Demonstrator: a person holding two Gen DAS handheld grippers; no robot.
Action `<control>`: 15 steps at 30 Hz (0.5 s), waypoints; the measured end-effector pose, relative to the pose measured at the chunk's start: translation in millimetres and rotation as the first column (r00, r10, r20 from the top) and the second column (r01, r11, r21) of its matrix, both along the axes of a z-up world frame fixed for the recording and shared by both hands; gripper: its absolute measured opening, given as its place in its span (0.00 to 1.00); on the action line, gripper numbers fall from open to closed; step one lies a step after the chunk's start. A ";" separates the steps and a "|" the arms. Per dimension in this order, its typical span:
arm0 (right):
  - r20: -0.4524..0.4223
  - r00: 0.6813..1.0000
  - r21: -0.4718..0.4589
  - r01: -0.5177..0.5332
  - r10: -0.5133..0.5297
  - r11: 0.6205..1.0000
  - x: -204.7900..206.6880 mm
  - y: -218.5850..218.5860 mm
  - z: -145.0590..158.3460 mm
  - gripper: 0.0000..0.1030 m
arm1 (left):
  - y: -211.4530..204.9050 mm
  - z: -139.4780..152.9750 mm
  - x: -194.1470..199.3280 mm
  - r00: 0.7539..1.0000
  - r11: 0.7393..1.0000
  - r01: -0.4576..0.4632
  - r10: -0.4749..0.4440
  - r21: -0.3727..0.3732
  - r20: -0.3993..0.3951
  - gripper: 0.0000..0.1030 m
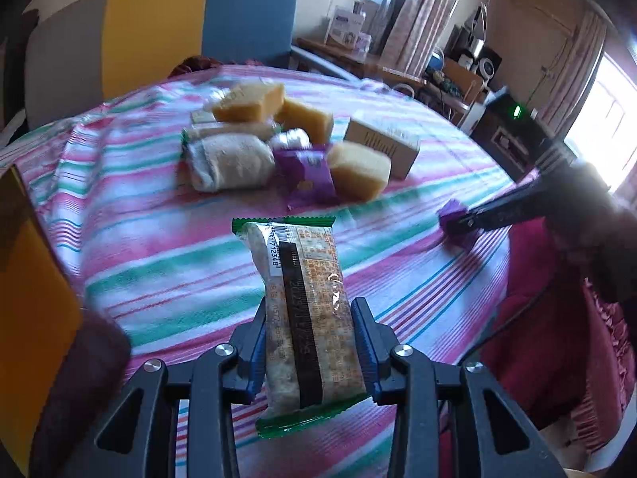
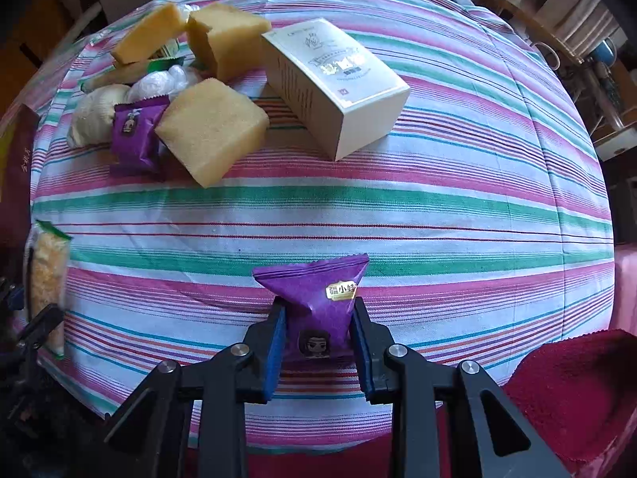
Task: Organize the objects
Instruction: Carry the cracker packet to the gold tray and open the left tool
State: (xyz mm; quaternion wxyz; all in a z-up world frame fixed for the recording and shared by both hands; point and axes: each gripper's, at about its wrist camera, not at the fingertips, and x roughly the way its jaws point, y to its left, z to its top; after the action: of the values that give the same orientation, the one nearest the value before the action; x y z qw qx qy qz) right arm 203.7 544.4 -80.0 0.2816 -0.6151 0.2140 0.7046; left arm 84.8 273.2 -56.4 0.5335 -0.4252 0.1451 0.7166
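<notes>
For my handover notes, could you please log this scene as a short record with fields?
surface: striped cloth
left gripper: shut on green-edged snack bar, lifted off the cloth
right gripper: shut on purple packet
pile: three yellow sponges, second purple packet, white roll, wrapped items
beside pile: cream box

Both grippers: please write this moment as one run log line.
left gripper: shut on green-edged snack pack, lifted | right gripper: shut on purple snack packet, on striped tablecloth
</notes>
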 end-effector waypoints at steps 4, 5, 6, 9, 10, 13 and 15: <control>-0.007 1.000 0.004 0.002 -0.002 1.000 1.8 5.0 2.8 0.30 | -31.2 30.0 -20.8 0.995 0.993 -0.098 0.098 0.065 0.010 0.37; -0.008 1.000 0.004 0.001 -0.001 1.000 3.8 6.8 4.6 0.30 | -39.3 34.6 -28.2 0.991 0.989 -0.130 0.129 0.073 0.017 0.37; -0.009 1.000 0.004 0.001 -0.001 1.000 4.0 7.7 5.2 0.30 | -49.1 38.9 -37.3 0.985 0.983 -0.170 0.168 0.077 0.024 0.37; -0.011 1.000 0.012 -0.001 0.001 1.000 7.3 1.9 5.0 0.30 | -81.7 45.6 -70.8 0.953 0.950 -0.303 0.300 0.075 0.053 0.37; -0.011 1.000 0.013 -0.001 0.001 1.000 7.6 -0.9 3.4 0.30 | -91.7 45.9 -79.7 0.941 0.938 -0.338 0.336 0.070 0.049 0.37; -0.011 1.000 0.022 -0.007 0.008 1.000 8.1 -3.5 3.1 0.30 | -125.4 43.6 -113.3 0.894 0.893 -0.448 0.446 0.043 0.034 0.37; -0.013 1.000 0.027 -0.007 0.008 1.000 8.0 -10.8 5.8 0.30 | -151.9 39.6 -139.1 0.852 0.852 -0.523 0.522 0.026 0.045 0.37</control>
State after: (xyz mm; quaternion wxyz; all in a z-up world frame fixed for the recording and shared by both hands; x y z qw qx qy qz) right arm 211.7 533.6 -74.2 0.2859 -0.6076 0.2039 0.7124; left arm -54.2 121.2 -16.8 0.3293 -0.4516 0.0013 0.8292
